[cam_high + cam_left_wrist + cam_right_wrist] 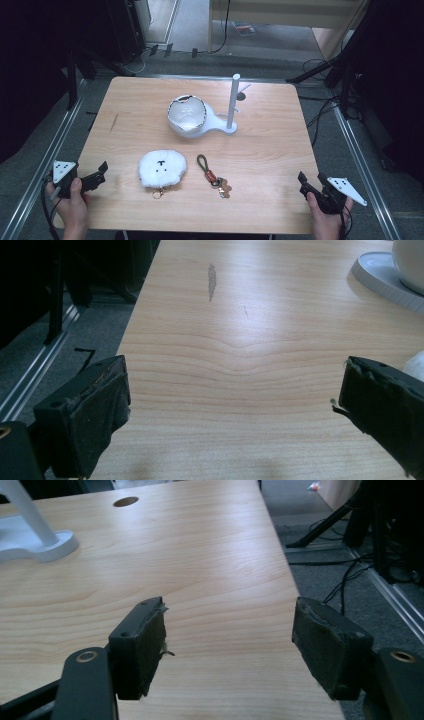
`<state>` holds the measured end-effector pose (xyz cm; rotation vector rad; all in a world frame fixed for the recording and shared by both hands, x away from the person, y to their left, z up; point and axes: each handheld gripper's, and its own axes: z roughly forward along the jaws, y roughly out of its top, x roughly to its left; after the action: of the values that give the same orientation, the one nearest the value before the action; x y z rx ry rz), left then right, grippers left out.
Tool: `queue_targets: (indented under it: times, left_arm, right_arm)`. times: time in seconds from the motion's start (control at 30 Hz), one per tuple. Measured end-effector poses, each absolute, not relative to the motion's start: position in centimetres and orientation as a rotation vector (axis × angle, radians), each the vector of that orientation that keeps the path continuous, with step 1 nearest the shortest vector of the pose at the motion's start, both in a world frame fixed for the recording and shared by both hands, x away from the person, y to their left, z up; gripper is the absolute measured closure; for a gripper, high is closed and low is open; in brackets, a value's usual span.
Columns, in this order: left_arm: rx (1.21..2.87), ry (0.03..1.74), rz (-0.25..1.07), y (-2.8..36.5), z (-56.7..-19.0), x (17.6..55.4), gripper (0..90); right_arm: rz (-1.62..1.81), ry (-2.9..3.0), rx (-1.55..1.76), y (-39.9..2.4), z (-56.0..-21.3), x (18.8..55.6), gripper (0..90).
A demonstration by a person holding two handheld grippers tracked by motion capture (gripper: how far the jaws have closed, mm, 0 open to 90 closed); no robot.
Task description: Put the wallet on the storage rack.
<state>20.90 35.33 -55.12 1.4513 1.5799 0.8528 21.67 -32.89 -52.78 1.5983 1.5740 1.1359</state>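
Observation:
A fluffy white pouch with a small face (162, 168) lies on the wooden table (270, 150), left of centre near the front. Beside it on the right lies a keychain (212, 176) with a dark cord loop and a brown figure charm. Behind them a white stand (220, 129) carries a bowl (187, 115) and an upright post (233, 100). My left gripper (100, 175) (235, 385) is held at the table's front left corner, open, with bare wood between its jaws. My right gripper (311, 181) (227, 615) is at the front right corner, open and holding nothing.
A dark streak (211, 280) marks the wood ahead of the left gripper. The stand's base (35, 542) and a round hole in the tabletop (126, 501) lie far ahead of the right gripper. Metal rails (60, 135), cables (325, 110) and dark stands surround the table.

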Motion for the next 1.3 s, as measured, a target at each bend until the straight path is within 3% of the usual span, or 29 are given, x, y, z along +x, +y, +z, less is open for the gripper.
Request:
queue_targets:
  times: [0.07,0.2,0.27,0.7,0.83,1.3]
  left_arm:
    - [1.465,1.599,0.838,35.4,-55.1,21.0,0.6]
    - [1.463,1.626,0.865,35.3,-55.1,21.1,0.6]
    - [1.46,1.65,0.898,35.3,-55.1,20.9,0.6]
    - [1.53,1.629,0.882,34.5,-55.1,21.1,0.6]
    - [1.579,1.621,0.925,33.8,-55.1,21.3,0.6]
    - [1.593,1.57,0.881,33.6,-55.1,21.5,0.6]
  right_arm:
    - [1.144,1.583,1.631,-32.4,-52.6,21.7,20.7]
    - [1.145,1.6,1.635,-31.9,-52.1,21.7,21.0]
    - [1.138,1.647,1.603,-31.0,-51.2,21.6,26.7]
    - [1.157,1.854,1.53,-25.6,-47.7,22.5,25.6]
    - [1.133,1.902,1.515,-24.0,-47.2,22.7,25.1]
    - [1.096,2.043,1.46,-17.9,-45.8,23.8,23.7]
